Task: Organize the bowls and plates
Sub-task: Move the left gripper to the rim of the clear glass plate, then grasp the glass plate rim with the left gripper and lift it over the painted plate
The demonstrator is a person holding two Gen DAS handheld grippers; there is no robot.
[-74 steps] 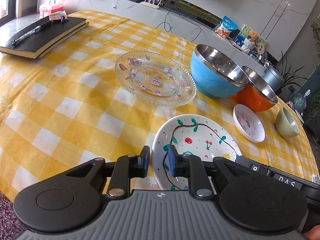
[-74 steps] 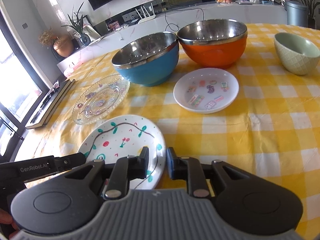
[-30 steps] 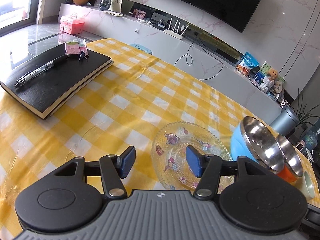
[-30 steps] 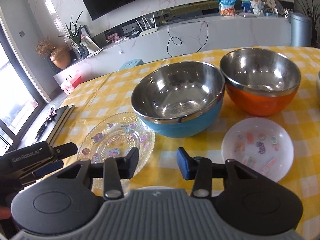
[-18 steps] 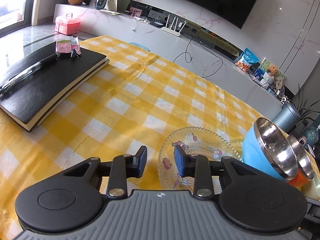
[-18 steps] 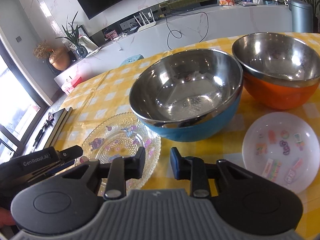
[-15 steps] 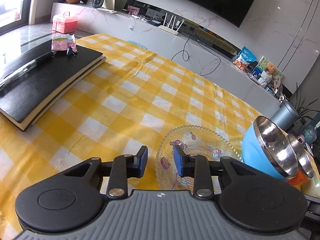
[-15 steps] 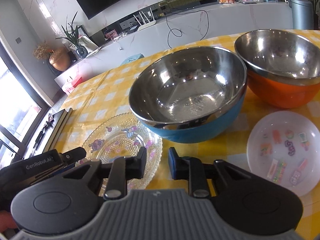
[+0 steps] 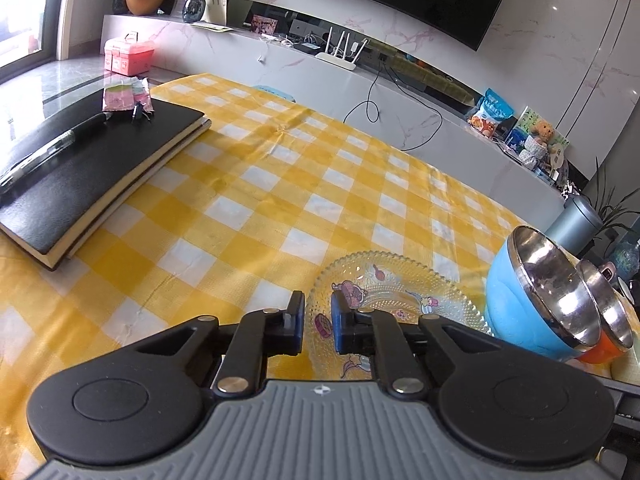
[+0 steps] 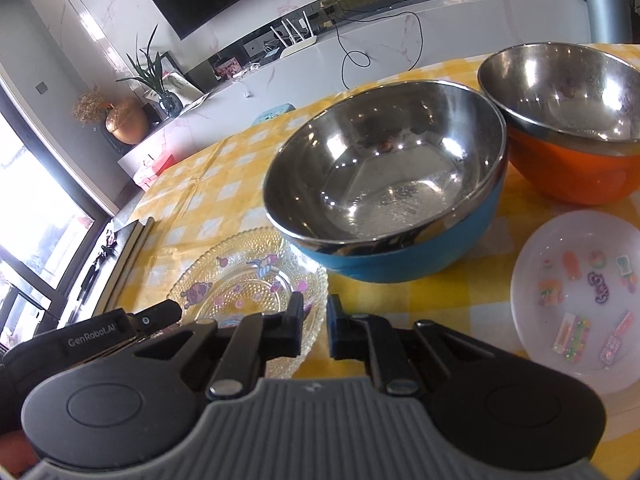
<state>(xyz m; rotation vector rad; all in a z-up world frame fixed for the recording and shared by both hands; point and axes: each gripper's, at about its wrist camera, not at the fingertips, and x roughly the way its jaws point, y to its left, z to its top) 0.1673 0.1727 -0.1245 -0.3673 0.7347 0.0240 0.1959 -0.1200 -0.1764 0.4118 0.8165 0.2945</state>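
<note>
Both tools sit at the glass plate's [image 9: 394, 300] near rim: your left tool [image 9: 317, 326] and right tool [image 10: 311, 330] are each nearly closed astride it; grip uncertain.

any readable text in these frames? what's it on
"GenRobot.AI": on the side of the left gripper, seen in the right wrist view; the last letter is cut off.
Snack bag print: too small to read.
Stickers on the small white plate: blurred, unreadable.
Nothing else legible.

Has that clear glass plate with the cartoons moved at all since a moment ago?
Cannot tell. The glass plate sits beside the blue bowl as before, but both cameras moved, and its rim now lies between both grippers' jaws.
</note>
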